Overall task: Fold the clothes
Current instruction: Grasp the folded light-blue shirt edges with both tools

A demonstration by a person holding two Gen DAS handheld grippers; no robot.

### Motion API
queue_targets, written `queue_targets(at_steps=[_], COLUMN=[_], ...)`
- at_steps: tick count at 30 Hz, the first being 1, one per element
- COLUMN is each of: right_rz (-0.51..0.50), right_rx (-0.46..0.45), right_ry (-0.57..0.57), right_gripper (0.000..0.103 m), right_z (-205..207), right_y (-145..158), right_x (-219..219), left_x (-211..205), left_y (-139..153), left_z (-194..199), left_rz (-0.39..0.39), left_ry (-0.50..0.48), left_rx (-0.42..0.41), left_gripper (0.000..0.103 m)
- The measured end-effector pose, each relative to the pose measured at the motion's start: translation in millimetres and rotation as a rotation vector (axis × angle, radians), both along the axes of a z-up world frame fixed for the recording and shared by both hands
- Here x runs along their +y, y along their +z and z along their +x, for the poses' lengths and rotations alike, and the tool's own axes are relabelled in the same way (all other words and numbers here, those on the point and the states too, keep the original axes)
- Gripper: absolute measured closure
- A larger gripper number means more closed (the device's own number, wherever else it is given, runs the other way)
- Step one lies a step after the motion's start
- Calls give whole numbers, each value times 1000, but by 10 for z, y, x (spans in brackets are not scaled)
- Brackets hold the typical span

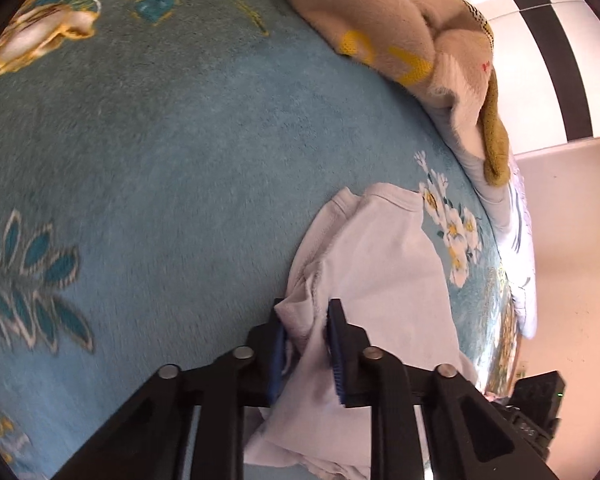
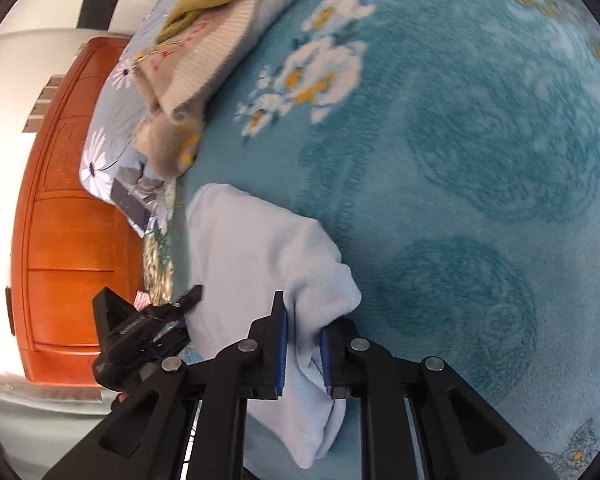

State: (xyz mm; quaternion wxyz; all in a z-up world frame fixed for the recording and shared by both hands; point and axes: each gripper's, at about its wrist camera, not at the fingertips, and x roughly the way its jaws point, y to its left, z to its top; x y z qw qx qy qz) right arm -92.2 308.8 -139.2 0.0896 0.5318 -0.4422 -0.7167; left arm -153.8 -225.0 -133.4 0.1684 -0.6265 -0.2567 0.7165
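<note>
A pale, off-white garment (image 1: 380,264) lies partly folded on the teal floral blanket (image 1: 160,160). My left gripper (image 1: 306,316) is shut on a bunched edge of it, cloth pinched between the blue pads. In the right wrist view the same pale garment (image 2: 252,248) hangs in a fold, and my right gripper (image 2: 302,320) is shut on another edge of it. The left gripper's black body (image 2: 140,328) shows at the left of the right wrist view.
A pile of tan, cream and olive knitwear (image 1: 412,40) lies at the blanket's far edge on a light blue daisy-print quilt (image 2: 112,120). An orange wooden headboard (image 2: 68,220) stands beyond the bed. White wall and a dark door frame (image 1: 552,60) are behind.
</note>
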Motion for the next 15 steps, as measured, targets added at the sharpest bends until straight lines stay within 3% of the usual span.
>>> queue_targets(at_steps=[5, 15], right_rz=[8, -14], right_rx=[58, 131], right_ry=[62, 269], right_gripper=[90, 90], right_z=[-84, -155], right_y=[287, 746], right_x=[-105, -381], left_x=[-68, -459], left_y=[231, 752], left_z=[199, 990], left_rz=[8, 34], left_ry=[62, 172], left_rx=[38, 81], left_gripper=[89, 91])
